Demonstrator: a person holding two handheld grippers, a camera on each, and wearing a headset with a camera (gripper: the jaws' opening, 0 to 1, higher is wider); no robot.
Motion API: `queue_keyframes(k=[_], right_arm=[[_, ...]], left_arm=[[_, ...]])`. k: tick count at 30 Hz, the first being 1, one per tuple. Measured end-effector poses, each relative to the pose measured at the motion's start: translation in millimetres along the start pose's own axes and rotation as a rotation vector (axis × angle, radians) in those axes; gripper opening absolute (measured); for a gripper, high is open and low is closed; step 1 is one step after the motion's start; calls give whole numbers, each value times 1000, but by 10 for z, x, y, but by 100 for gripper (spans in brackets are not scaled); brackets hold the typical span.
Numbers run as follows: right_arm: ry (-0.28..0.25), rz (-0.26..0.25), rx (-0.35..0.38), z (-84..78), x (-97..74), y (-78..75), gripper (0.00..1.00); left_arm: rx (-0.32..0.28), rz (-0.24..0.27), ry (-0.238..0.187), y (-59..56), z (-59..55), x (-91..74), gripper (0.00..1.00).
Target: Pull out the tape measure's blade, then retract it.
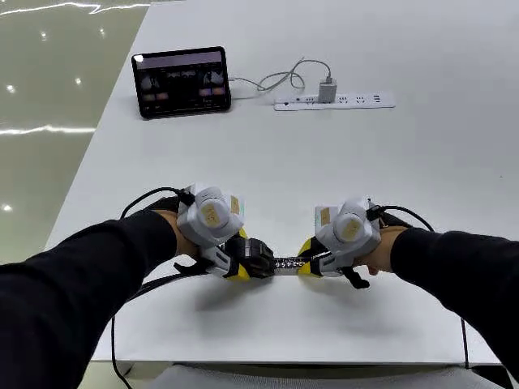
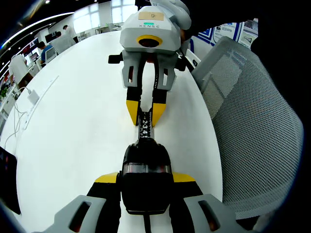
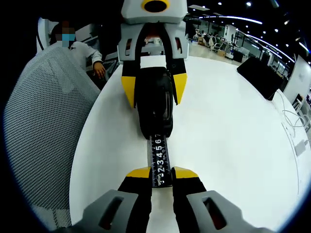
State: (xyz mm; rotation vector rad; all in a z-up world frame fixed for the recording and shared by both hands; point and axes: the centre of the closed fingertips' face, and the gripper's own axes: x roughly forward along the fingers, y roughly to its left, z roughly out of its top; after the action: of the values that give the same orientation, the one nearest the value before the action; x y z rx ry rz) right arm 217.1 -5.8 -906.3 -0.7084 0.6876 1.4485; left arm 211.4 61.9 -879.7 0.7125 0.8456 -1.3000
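Tape measure (image 2: 146, 162) clamped by left gripper (image 2: 146, 177); right gripper (image 3: 161, 174) fingers (image 3: 139, 173) pinching blade (image 3: 158, 148)

Left gripper (image 2: 146, 177) and right gripper (image 3: 161, 173): grey-white housings, black jaw arms, yellow tips. The tape measure case (image 3: 154, 102) is black, and its blade (image 3: 159, 156) is whitish with black numerals and tick marks. Table (image 1: 324, 162) plain white; far-left tablet (image 1: 182, 81) black-framed, dark screen with pink and purple patches; power strip (image 1: 357, 100) at far right white, cable (image 1: 276, 79) pale grey; sleeves (image 1: 73, 300) black; chair (image 2: 252, 131) grey-white fine mesh; floor (image 1: 49, 97) glossy pale green.
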Motion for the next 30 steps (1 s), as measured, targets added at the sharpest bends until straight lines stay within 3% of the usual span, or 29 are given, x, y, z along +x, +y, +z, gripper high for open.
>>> queue_keyframes(k=[30], right_arm=[[18, -8, 23, -150, -117, -1, 11]], left_arm=[[-4, 2, -5, 4, -2, -1, 34]])
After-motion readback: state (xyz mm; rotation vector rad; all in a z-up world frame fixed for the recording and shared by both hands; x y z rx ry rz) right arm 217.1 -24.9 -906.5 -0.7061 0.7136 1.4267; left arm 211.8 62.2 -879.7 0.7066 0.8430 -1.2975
